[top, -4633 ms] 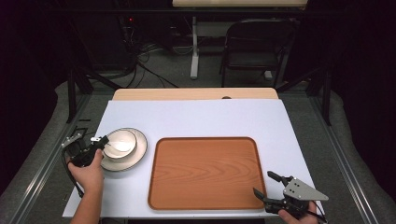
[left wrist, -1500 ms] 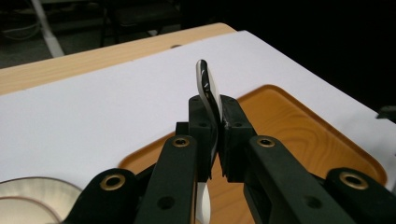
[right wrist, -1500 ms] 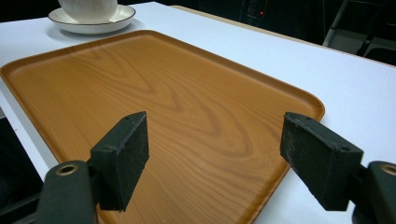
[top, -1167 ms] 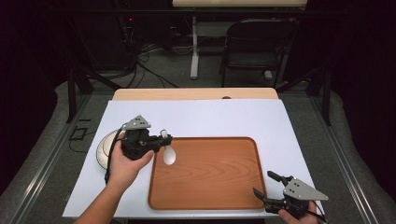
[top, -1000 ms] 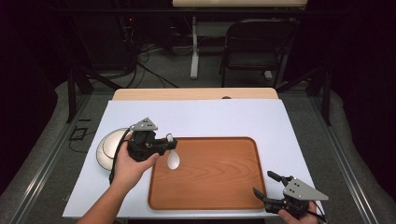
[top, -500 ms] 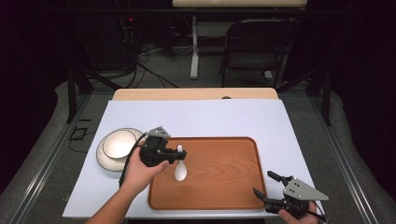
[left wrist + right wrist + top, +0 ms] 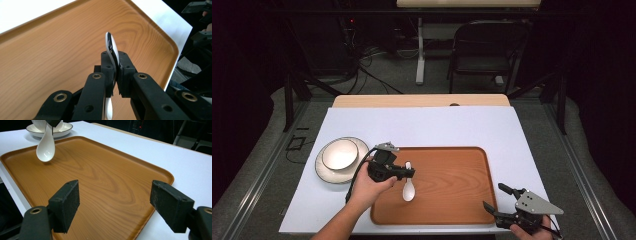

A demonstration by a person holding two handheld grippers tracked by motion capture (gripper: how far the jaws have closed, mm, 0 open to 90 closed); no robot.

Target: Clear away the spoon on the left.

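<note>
Currently: spoon carried from bowl to tray, not yet set down.

A white ceramic soup spoon (image 7: 408, 187) is pinched by its handle in the left gripper (image 7: 404, 173), bowl end hanging just above the brown wood-grain tray (image 7: 452, 212). Since a second ago it has been brought lower over the tray's left part, away from the white bowl (image 7: 340, 153) on its plate (image 7: 323, 171); release is judged imminent. The right gripper (image 7: 113, 205) is held spread, empty, at the tray's near right corner.

My own black left jaws cover the handle of the white ceramic spoon (image 7: 111, 50), and the right gripper view's top edge crops the white bowl (image 7: 42, 123).
</note>
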